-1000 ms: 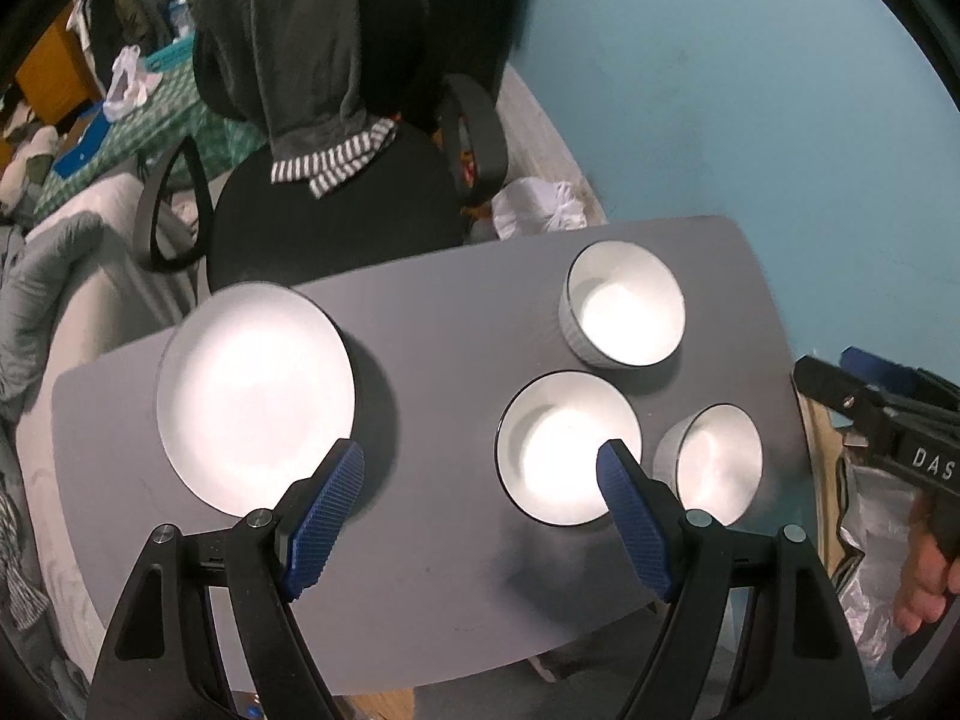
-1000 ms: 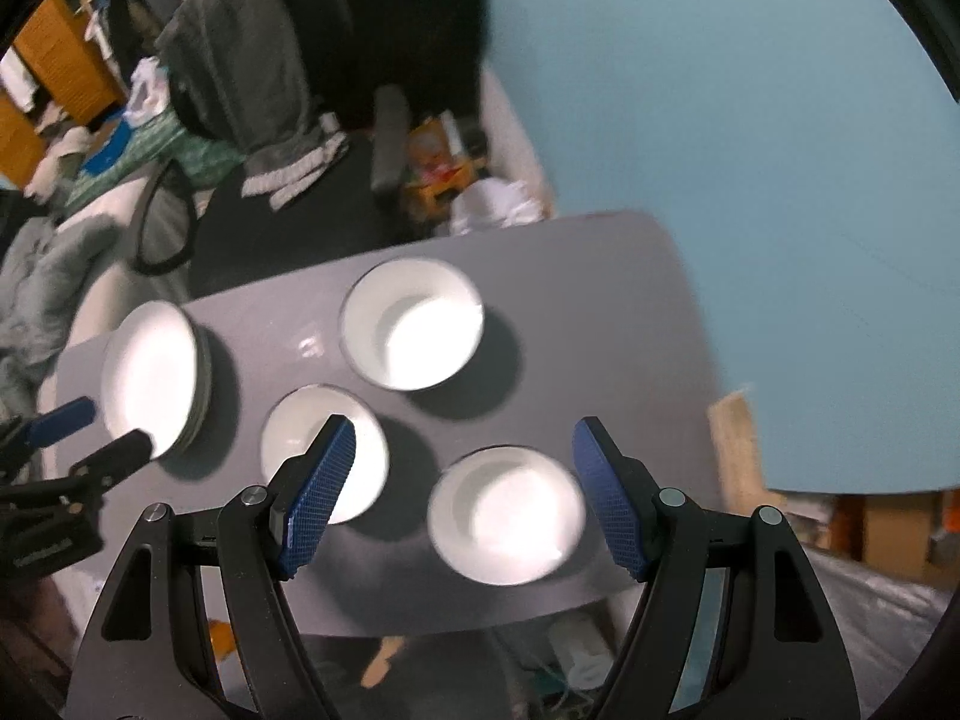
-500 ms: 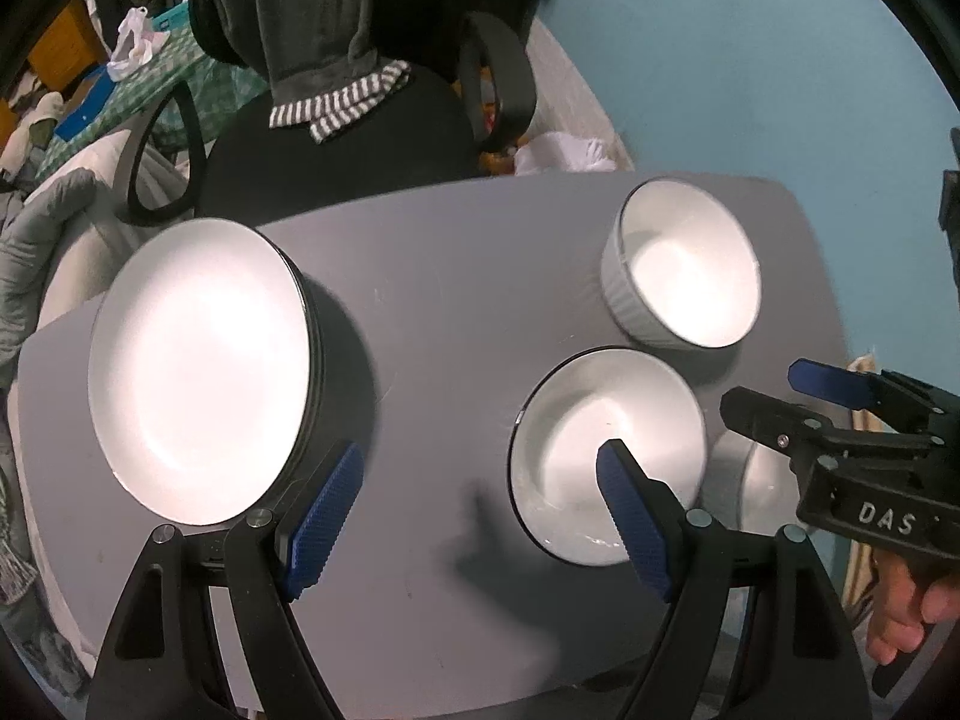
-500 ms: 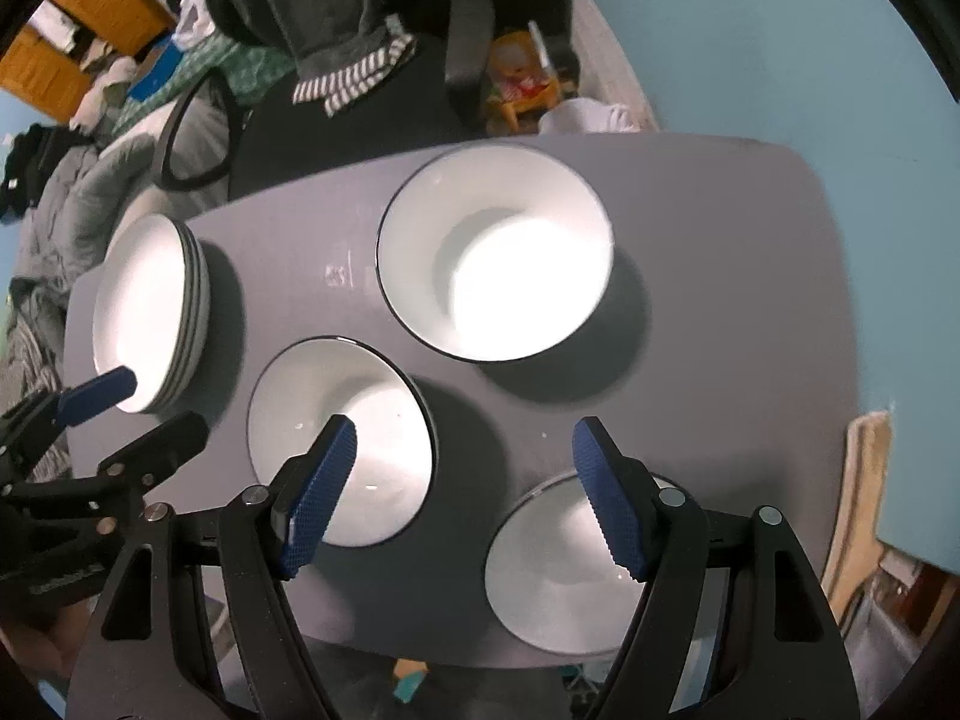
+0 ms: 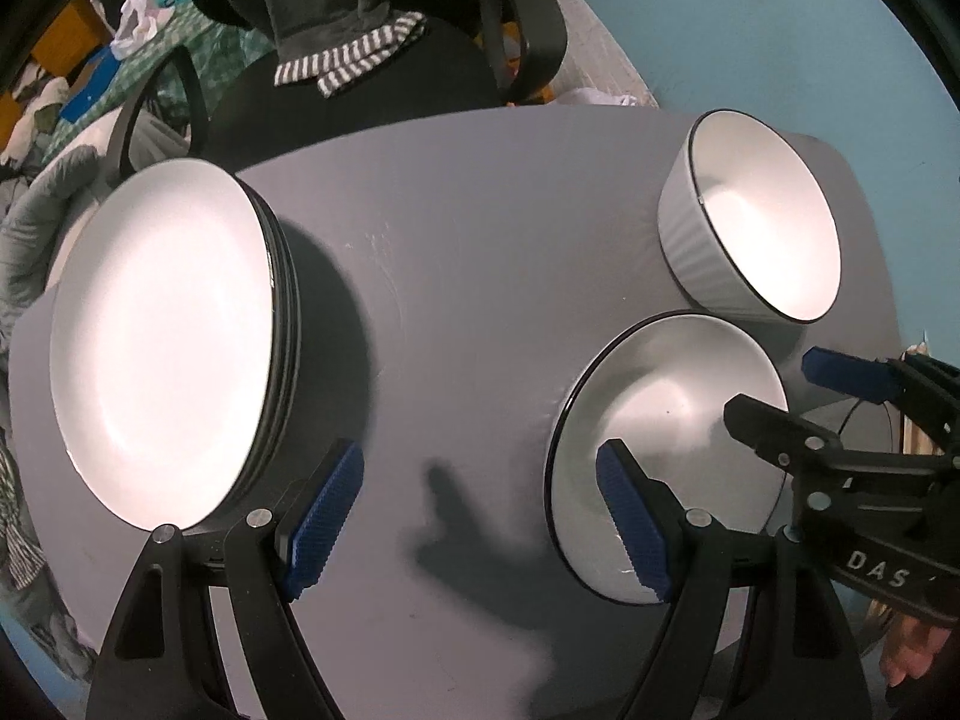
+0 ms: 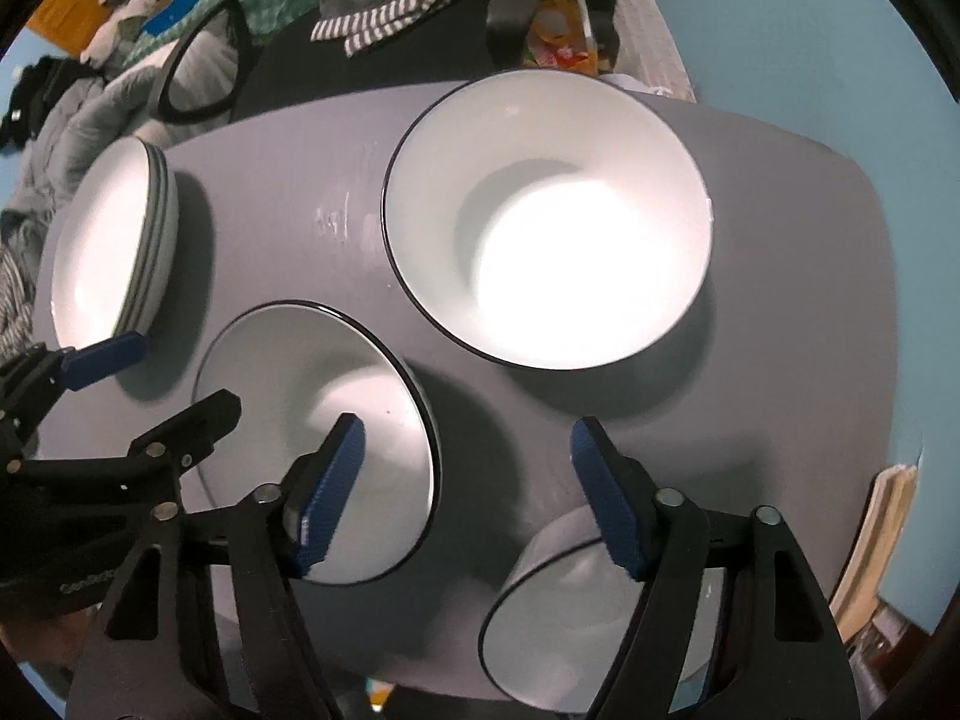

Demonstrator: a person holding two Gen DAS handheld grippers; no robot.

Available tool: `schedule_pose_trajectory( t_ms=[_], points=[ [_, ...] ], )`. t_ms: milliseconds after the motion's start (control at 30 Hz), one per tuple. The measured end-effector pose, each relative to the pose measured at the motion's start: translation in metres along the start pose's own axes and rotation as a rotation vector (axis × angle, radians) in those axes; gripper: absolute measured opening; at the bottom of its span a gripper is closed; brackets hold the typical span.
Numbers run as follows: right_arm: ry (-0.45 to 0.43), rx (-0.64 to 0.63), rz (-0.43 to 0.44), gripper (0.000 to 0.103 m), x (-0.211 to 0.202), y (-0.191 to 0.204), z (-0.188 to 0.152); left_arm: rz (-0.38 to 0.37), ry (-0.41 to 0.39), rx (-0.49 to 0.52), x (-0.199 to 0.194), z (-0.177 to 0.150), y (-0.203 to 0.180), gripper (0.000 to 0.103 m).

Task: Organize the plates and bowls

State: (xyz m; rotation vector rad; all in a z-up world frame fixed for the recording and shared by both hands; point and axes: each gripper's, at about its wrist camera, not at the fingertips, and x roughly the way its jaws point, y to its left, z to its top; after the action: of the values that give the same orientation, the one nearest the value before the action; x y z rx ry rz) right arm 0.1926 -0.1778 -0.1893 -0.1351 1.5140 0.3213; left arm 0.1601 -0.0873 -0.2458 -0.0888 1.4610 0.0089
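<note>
Plate stack [image 5: 162, 336] looked done; three bowls [image 6: 549, 222] unnested. My left gripper [image 5: 480, 516] spread, empty; right gripper [image 6: 468, 492] closing, nothing between.

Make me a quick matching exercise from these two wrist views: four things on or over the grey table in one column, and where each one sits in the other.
Things:
1. stack of plates
2. biggest bowl
3. middle bowl
4. smallest bowl

Places:
A. partly under the right gripper, at the table's near edge
B. far left end of the table
C. toward the far side, near the chair
D. between the two grippers

Pairs: 1-B, 2-C, 3-D, 4-A
</note>
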Motion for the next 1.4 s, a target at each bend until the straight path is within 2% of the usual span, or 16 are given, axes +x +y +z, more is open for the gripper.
schedule_pose_trajectory(
  t_ms=[233, 300, 367, 433, 467, 533, 633, 733, 900, 1033, 1200, 1400],
  points=[
    [0.031, -0.02, -0.002, 0.063, 0.016, 0.002, 0.0, -0.036, 0.031, -0.056, 0.013, -0.002, 0.004, 0.081],
    [0.041, -0.025, 0.002, 0.056, 0.02, 0.002, 0.0, -0.033, 0.04, -0.054, 0.017, -0.003, 0.002, 0.078],
    [0.05, -0.032, 0.002, 0.052, 0.024, 0.005, 0.001, -0.036, 0.054, -0.049, 0.023, -0.005, -0.001, 0.067],
    [0.059, -0.041, 0.003, 0.049, 0.027, 0.007, 0.001, -0.048, 0.082, -0.05, 0.028, -0.006, -0.003, 0.049],
    [0.061, -0.046, 0.002, 0.046, 0.029, 0.008, 0.001, -0.061, 0.091, -0.052, 0.029, -0.007, -0.004, 0.045],
    [0.07, -0.054, -0.002, 0.041, 0.031, 0.01, 0.0, -0.094, 0.101, -0.062, 0.031, -0.008, -0.007, 0.029],
    [0.075, -0.065, -0.003, 0.027, 0.031, 0.012, -0.001, -0.118, 0.106, -0.081, 0.03, -0.01, -0.013, 0.014],
    [0.079, -0.065, 0.008, 0.018, 0.031, 0.012, -0.002, -0.126, 0.124, -0.088, 0.031, -0.014, -0.02, 0.01],
    [0.09, -0.05, 0.004, 0.015, 0.034, 0.008, 0.0, -0.136, 0.154, -0.117, 0.035, -0.021, -0.027, 0.009],
    [0.092, -0.044, 0.006, 0.015, 0.035, 0.01, 0.004, -0.135, 0.157, -0.147, 0.037, -0.024, -0.028, 0.009],
    [0.105, -0.034, -0.007, 0.014, 0.036, 0.01, 0.008, -0.111, 0.152, -0.13, 0.036, -0.036, -0.031, 0.009],
    [0.104, -0.008, 0.007, 0.013, 0.034, 0.0, 0.008, -0.125, 0.155, -0.125, 0.03, -0.026, -0.034, 0.01]
  ],
)
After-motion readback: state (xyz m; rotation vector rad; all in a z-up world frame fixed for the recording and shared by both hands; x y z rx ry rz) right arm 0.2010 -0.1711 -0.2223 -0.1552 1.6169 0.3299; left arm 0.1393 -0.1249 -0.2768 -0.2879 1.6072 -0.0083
